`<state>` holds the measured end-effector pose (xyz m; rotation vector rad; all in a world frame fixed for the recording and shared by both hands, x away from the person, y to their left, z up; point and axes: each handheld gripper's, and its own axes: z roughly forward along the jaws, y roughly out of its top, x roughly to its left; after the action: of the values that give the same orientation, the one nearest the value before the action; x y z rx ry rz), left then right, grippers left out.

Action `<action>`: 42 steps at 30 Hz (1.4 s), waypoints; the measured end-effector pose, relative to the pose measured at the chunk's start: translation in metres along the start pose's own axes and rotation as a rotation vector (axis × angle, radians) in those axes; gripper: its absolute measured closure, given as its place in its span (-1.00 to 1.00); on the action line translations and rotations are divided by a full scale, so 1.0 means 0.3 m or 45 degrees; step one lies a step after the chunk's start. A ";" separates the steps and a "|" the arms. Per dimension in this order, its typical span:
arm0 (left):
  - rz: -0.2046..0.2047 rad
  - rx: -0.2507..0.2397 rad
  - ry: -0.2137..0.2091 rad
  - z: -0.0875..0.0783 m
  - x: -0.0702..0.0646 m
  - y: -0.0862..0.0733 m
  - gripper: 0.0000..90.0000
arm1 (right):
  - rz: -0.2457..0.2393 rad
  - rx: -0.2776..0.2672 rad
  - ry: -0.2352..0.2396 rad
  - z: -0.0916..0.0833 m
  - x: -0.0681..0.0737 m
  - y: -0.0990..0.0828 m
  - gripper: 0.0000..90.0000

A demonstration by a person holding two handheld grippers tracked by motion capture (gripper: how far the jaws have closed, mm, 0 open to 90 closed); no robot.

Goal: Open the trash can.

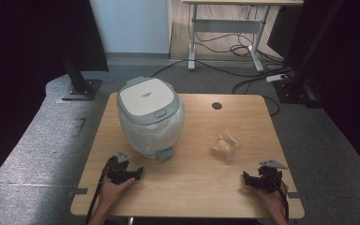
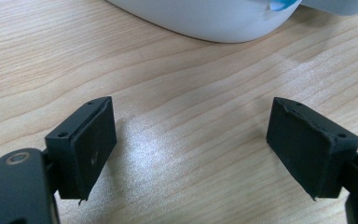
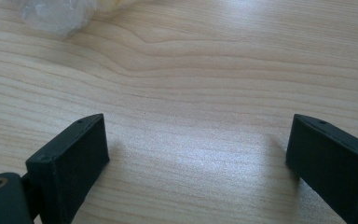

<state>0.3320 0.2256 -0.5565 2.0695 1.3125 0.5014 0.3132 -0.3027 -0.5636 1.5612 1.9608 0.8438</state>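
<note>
black left tool, right tool, wide open, empty

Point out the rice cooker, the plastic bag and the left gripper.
rice cooker (image 1: pixel 147 96): high view, middle of its lid.
plastic bag (image 1: pixel 225 146): high view, its crumpled middle.
left gripper (image 1: pixel 138 172): high view, between its open jaws.

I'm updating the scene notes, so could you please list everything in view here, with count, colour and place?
Table: one, light wood, centre, with a dark round hole near its far edge.
Bin: one, white and grey, lid shut, lined with a clear bag, far left of the table.
Plastic bag: one, clear with something yellow inside, right of centre.
Desk: one, wooden top on grey legs, behind.
Cables: several, black, on the floor beneath it.
Left gripper: one, black, open, near left of the table.
Right gripper: one, black, open, near right.
Hands: two, at the near edge.
</note>
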 end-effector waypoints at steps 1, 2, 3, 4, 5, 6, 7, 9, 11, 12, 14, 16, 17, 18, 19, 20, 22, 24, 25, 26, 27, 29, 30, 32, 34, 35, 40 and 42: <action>0.002 -0.003 -0.016 -0.005 0.002 -0.001 -0.66 | 0.000 0.000 0.000 0.000 0.000 0.000 -0.89; 0.002 -0.003 -0.016 -0.005 0.002 -0.001 -0.67 | 0.000 0.000 0.000 0.000 0.000 0.000 -0.89; 0.001 -0.013 -0.027 -0.010 0.003 0.000 -0.67 | 0.000 0.000 0.000 0.000 0.000 0.000 -0.89; -0.007 -0.043 -0.063 -0.026 0.005 0.003 -0.66 | 0.000 0.000 0.000 0.000 0.000 0.000 -0.89; -0.010 -0.059 -0.074 -0.035 0.006 0.006 -0.66 | 0.000 0.000 0.000 0.000 0.000 0.000 -0.89; -0.010 -0.059 -0.074 -0.035 0.006 0.006 -0.64 | 0.000 0.000 0.000 0.000 0.000 0.000 -0.89; -0.011 -0.088 -0.078 -0.053 0.005 0.009 -0.61 | 0.000 0.000 0.000 0.000 0.000 0.000 -0.89; -0.013 -0.101 -0.080 -0.062 0.004 0.011 -0.56 | 0.000 0.000 0.000 0.000 0.000 0.000 -0.89; -0.019 -0.137 -0.076 -0.088 0.004 0.019 -0.48 | 0.000 0.000 0.000 0.000 0.000 0.000 -0.89; -0.023 -0.145 -0.077 -0.094 0.005 0.022 -0.42 | 0.000 0.000 0.000 0.000 0.000 0.000 -0.89; -0.028 -0.151 -0.073 -0.100 0.005 0.025 -0.37 | 0.000 0.000 0.000 0.000 0.000 0.000 -0.89; -0.024 -0.185 -0.051 -0.118 0.004 0.030 -0.25 | 0.000 0.000 0.000 0.000 0.000 0.000 -0.89; -0.022 -0.202 -0.049 -0.126 0.005 0.032 -0.20 | 0.000 0.000 0.000 0.000 0.000 0.000 -0.89; -0.022 -0.202 -0.049 -0.126 0.005 0.032 -0.10 | 0.000 0.000 0.000 0.000 0.000 0.000 -0.89; -0.022 -0.238 -0.045 -0.147 0.007 0.035 0.02 | 0.000 0.000 0.000 0.000 0.000 0.000 -0.89; -0.020 -0.254 -0.045 -0.158 0.008 0.038 0.08 | 0.001 0.000 0.000 0.000 0.000 0.000 -0.89; -0.014 -0.293 -0.040 -0.183 0.010 0.042 0.26 | 0.000 0.000 0.000 0.000 0.000 0.000 -0.89; -0.008 -0.307 -0.033 -0.193 0.011 0.044 0.40 | 0.001 0.000 0.000 0.000 0.000 0.000 -0.89; 0.001 -0.346 -0.027 -0.222 0.014 0.050 0.49 | 0.000 0.000 0.000 0.000 0.000 0.000 -0.89; 0.001 -0.346 -0.027 -0.222 0.014 0.050 0.56 | 0.000 0.000 0.000 0.000 0.000 0.000 -0.89; 0.002 -0.378 -0.040 -0.245 0.018 0.057 0.63 | 0.001 0.000 0.000 0.000 0.000 0.000 -0.89; 0.004 -0.401 -0.050 -0.266 0.019 0.065 0.73 | 0.000 0.000 0.000 0.000 0.000 0.000 -0.89; 0.004 -0.410 -0.062 -0.274 0.018 0.069 0.78 | 0.000 0.000 0.000 0.000 0.000 0.000 -0.89; 0.004 -0.418 -0.074 -0.282 0.018 0.074 0.86 | 0.000 0.000 0.000 0.000 0.000 0.000 -0.89; 0.004 -0.440 -0.111 -0.304 0.013 0.089 0.89 | 0.001 -0.001 -0.001 0.000 0.000 0.000 -0.88; 0.004 -0.440 -0.111 -0.304 0.013 0.089 0.90 | 0.001 -0.001 -0.001 0.000 0.000 0.000 -0.88; 0.012 -0.487 -0.149 -0.353 0.000 0.127 0.95 | 0.002 -0.001 -0.002 0.000 0.000 0.000 -0.88; 0.012 -0.524 -0.167 -0.385 -0.009 0.149 0.98 | 0.003 -0.002 -0.002 -0.001 0.000 0.000 -0.88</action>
<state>0.2897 0.2446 -0.4416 1.7361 1.0245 0.5759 0.3130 -0.3028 -0.5636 1.5631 1.9567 0.8447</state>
